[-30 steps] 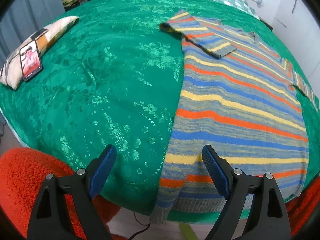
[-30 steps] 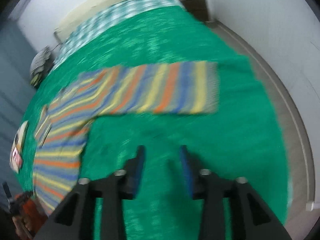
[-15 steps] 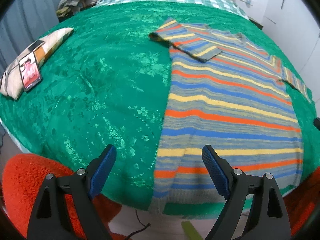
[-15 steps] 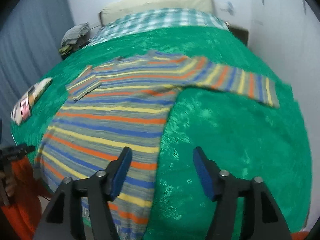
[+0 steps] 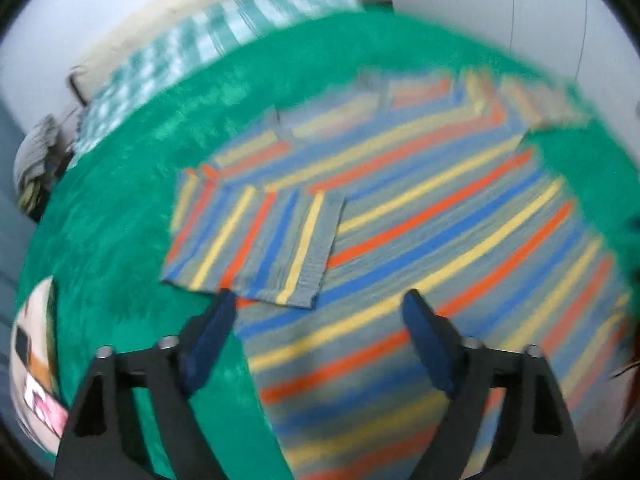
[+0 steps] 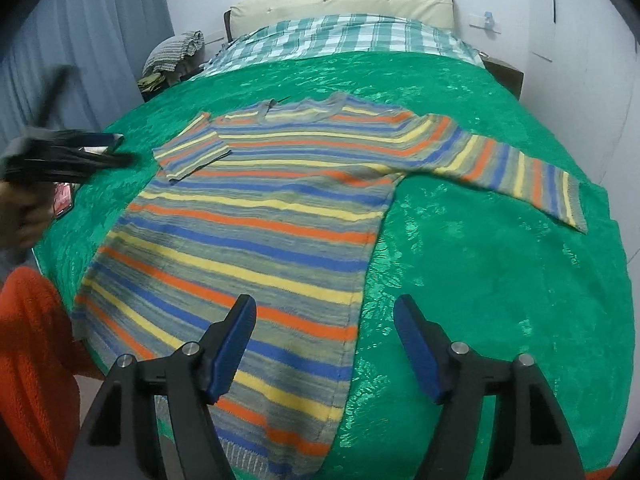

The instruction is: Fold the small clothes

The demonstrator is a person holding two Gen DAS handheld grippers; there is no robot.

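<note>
A striped sweater point(image 6: 264, 216) in blue, orange, yellow and grey lies flat on the green bedspread point(image 6: 480, 280). Its left sleeve point(image 6: 192, 152) is folded in over the chest; its right sleeve point(image 6: 520, 172) stretches out to the right. In the blurred left wrist view my left gripper point(image 5: 320, 304) is open and empty, hovering over the sweater point(image 5: 440, 240) just below the folded sleeve point(image 5: 260, 240). My right gripper point(image 6: 324, 312) is open and empty above the sweater's lower right side seam. The left gripper also shows at the left edge of the right wrist view point(image 6: 116, 148).
A pillow with a phone on it point(image 5: 36, 368) lies at the bed's left edge. A checked blanket point(image 6: 340, 40) and headboard cushion point(image 6: 340, 0) are at the far end. A pile of clothes point(image 6: 172, 56) sits at the back left. Orange fabric point(image 6: 32, 360) is at the near left.
My left gripper has swung up and forward from the hem to the folded left sleeve. My right gripper has turned from the outstretched sleeve to the lower right seam and opened wider.
</note>
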